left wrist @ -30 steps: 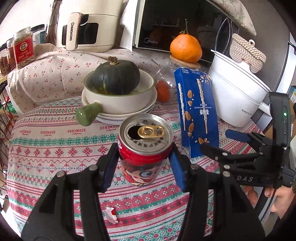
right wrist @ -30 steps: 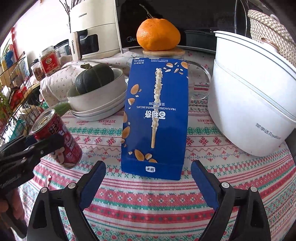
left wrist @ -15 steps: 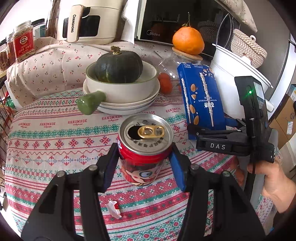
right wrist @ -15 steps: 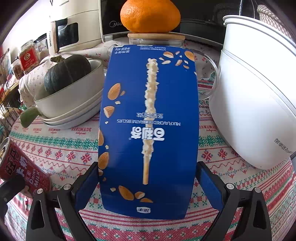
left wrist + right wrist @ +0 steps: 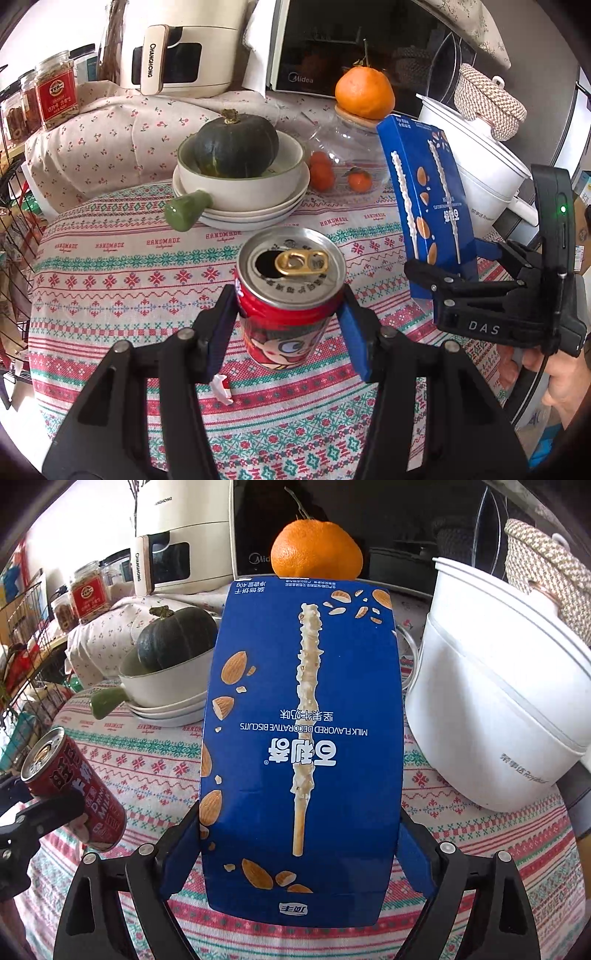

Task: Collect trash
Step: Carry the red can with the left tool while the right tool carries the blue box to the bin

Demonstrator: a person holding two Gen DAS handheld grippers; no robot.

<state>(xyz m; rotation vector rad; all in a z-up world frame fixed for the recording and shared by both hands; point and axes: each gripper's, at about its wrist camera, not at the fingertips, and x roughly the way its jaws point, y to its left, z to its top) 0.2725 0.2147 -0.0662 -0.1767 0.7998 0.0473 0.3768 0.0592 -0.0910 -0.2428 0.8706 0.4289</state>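
Left gripper [image 5: 286, 325]: jaws clamped on the red can [image 5: 290, 295], one blue pad on each side; the grip looks the same as a second ago.
Can: upright, opened, gold tab on top, held clear of the counter [image 5: 110, 280]. From the right wrist view it shows tilted at the far left [image 5: 70, 790].
Scrap: a small red and white bit [image 5: 221, 387] lies on the striped cloth just under the left jaw, where it lay before.
Right gripper [image 5: 299, 853]: jaws closing on the blue biscuit box [image 5: 301, 746], the pads against its two narrow sides low down. A second ago the box stood on the cloth ahead of wide jaws; now it sits between them.
Box: printed upside down, leaning a little, its lower end off the cloth in the left wrist view [image 5: 430, 199].
Hand: a person's hand [image 5: 561, 376] holds the right gripper's handle at the right edge.
Bowl: a cream bowl [image 5: 240, 184] on stacked plates holds a dark green squash [image 5: 236, 144], behind the can.
Pot: a white pot [image 5: 498, 709] stands right of the box.
Orange: an orange [image 5: 316, 552] shows behind the box's top edge, in front of the microwave [image 5: 351, 40].
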